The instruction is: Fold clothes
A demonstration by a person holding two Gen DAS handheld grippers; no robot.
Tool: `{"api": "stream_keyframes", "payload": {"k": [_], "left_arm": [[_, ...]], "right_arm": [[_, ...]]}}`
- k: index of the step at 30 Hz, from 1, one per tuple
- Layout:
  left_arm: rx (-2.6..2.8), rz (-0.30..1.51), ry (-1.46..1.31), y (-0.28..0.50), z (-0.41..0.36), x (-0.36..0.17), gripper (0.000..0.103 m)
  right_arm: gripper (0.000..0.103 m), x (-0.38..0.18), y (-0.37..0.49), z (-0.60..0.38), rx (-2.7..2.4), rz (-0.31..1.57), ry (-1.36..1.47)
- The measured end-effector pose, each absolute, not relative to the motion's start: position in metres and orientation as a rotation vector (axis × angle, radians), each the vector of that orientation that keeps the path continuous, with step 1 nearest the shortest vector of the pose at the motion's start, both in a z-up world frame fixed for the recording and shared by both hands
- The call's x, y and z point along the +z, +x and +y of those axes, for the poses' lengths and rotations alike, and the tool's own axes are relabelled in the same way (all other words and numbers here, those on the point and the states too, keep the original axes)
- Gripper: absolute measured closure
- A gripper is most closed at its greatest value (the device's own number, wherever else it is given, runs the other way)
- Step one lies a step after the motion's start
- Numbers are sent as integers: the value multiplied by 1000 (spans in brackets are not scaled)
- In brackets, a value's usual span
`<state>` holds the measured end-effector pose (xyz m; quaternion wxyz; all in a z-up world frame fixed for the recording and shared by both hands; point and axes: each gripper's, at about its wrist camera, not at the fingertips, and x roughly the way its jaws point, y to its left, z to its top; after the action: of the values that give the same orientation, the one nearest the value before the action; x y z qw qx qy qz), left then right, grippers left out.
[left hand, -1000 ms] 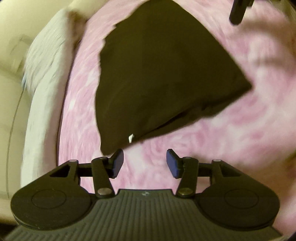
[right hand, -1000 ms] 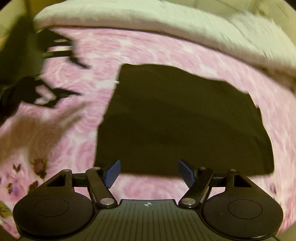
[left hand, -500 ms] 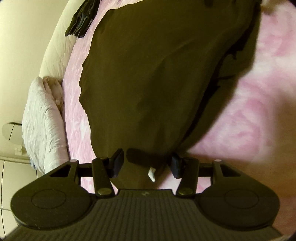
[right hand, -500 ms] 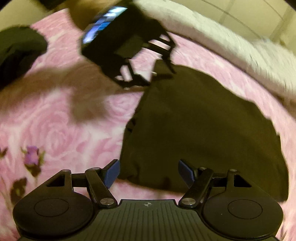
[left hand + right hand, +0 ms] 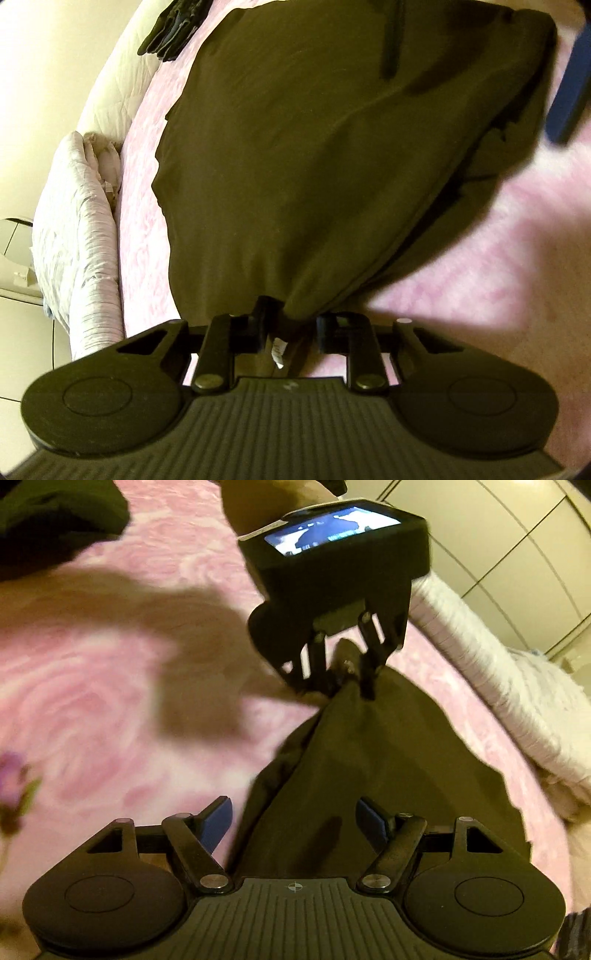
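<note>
A dark olive garment (image 5: 314, 147) lies spread on the pink rose-patterned bedspread (image 5: 480, 277). My left gripper (image 5: 293, 321) is shut on one corner of it, next to a small white label (image 5: 277, 350), and the cloth bunches up between the fingers. In the right wrist view the same left gripper (image 5: 340, 679) pinches the far corner of the garment (image 5: 388, 768), which is pulled up into a peak. My right gripper (image 5: 295, 821) is open, and the near end of the garment lies between its blue pads (image 5: 218, 823). One blurred blue right fingertip (image 5: 570, 85) shows beside the garment's far corner.
A pile of dark folded clothes (image 5: 170, 29) sits at the bed's far edge, seen also as a dark heap (image 5: 55, 517). A white quilted cover (image 5: 77, 251) is bunched along one side of the bed (image 5: 498, 686). Cream wardrobe doors (image 5: 498, 554) stand behind it.
My left gripper has come down onto the garment's corner and shut on it, lifting it. My right gripper has moved in over the opposite end, still open.
</note>
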<state>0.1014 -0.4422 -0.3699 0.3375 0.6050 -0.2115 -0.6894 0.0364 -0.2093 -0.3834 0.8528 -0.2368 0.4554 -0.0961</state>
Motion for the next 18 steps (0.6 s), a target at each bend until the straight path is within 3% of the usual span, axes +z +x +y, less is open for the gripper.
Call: {"api": "stream_keyframes", "payload": {"k": [6,8,9,10,13,18], "left_arm": [[-1808,-506,1572,105,-445,-364,88],[-1809,-483,1569,105,-447,-360,91],[-1810,-472,1568,105,-448,-358,92],[-1810,-459,1567,105,-449,-356,92],[-1798,-436,1559,103,-453,-343,93],[-1760,-459,1537,87,-477,-297,93]], "right_arm": [[28,-395,63,-206,-252,961,-574],[49,-390,62,-216,-270,978,-534],[72,-388,60,-222,-264,991,-509],[81,-385,59,-227,-251,995,-482],[90,-375,57,-244,-213,1004,-400],[92,-334,58,-264,-194,952,-254]]}}
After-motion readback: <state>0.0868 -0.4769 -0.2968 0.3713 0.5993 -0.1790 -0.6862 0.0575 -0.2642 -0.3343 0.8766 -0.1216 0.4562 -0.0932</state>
